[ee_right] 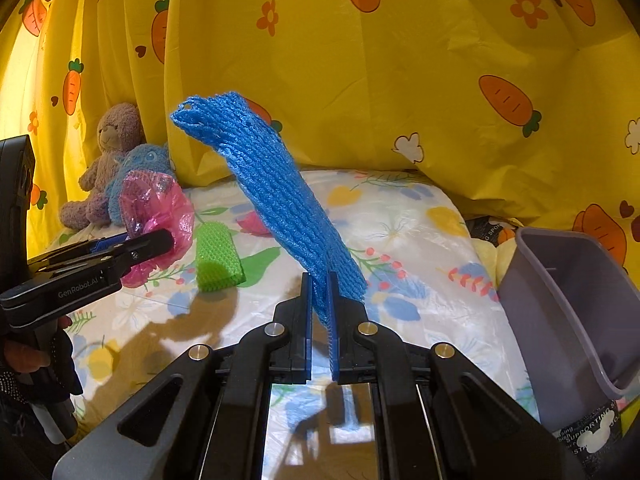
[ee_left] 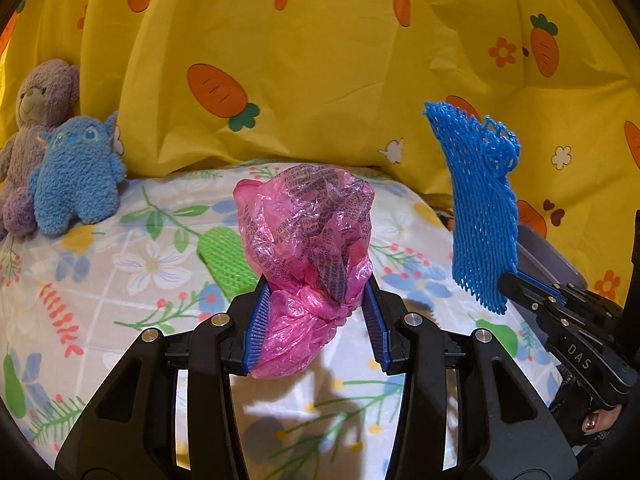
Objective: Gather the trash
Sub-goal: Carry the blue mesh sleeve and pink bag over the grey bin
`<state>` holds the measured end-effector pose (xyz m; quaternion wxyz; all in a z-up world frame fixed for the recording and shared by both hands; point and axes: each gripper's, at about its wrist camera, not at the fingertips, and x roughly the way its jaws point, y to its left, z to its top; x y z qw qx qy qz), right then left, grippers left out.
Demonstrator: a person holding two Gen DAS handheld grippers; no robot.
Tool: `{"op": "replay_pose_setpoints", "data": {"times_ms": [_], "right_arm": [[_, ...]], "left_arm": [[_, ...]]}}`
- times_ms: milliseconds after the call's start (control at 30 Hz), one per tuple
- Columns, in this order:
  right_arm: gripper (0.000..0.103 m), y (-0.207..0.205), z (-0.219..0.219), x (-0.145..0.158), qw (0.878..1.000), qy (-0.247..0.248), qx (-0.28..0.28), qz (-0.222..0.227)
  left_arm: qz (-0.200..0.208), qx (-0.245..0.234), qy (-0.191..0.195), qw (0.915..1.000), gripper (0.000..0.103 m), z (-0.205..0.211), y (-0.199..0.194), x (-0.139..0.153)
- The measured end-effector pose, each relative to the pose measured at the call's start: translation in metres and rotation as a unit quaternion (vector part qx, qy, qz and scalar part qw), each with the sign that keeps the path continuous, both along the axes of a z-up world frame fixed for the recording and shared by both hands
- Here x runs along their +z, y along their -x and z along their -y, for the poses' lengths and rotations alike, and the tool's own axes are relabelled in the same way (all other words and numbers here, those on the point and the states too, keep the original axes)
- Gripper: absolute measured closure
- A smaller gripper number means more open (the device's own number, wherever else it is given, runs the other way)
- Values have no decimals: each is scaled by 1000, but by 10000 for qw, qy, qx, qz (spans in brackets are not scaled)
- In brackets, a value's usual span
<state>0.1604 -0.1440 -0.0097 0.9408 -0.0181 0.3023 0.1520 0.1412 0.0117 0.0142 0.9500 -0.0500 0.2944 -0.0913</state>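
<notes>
A crumpled pink plastic bag [ee_left: 308, 268] is lifted above the flowered sheet, pinched between the blue pads of my left gripper [ee_left: 318, 292], which is shut on it. The same pink bag [ee_right: 156, 220] shows at the left of the right wrist view, in the left gripper [ee_right: 158, 246]. My right gripper [ee_right: 320, 284] is shut on the lower end of a blue foam net sleeve [ee_right: 276, 196], which stands up from its jaws. In the left wrist view the blue sleeve [ee_left: 478, 204] hangs from the right gripper [ee_left: 510, 280]. A green foam net [ee_left: 226, 262] lies flat on the sheet.
A grey plastic bin [ee_right: 560, 312] stands tilted at the right edge of the bed. A purple teddy [ee_left: 36, 120] and a blue plush toy [ee_left: 76, 176] sit at the back left. A yellow carrot-print curtain [ee_left: 320, 80] closes off the back. A hand [ee_right: 24, 356] grips the left tool.
</notes>
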Motion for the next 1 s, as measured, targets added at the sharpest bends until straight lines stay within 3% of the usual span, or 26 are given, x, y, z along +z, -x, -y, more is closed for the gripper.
{"op": "replay_pose_setpoints", "data": {"times_ms": [233, 533, 733, 1000], "right_arm": [[95, 10, 40, 5, 9991, -23, -429, 63], [95, 21, 106, 15, 9931, -134, -1150, 170], [95, 23, 155, 18, 9836, -193, -1783, 208], [95, 16, 213, 4, 9654, -221, -2597, -19]], "left_arm": [[96, -606, -21, 9981, 61, 55, 6, 7], [271, -1476, -52, 9887, 61, 140, 10, 22], [354, -1961, -6, 9799, 61, 195, 8, 32], [126, -2503, 224, 9678, 61, 253, -9, 30]]}}
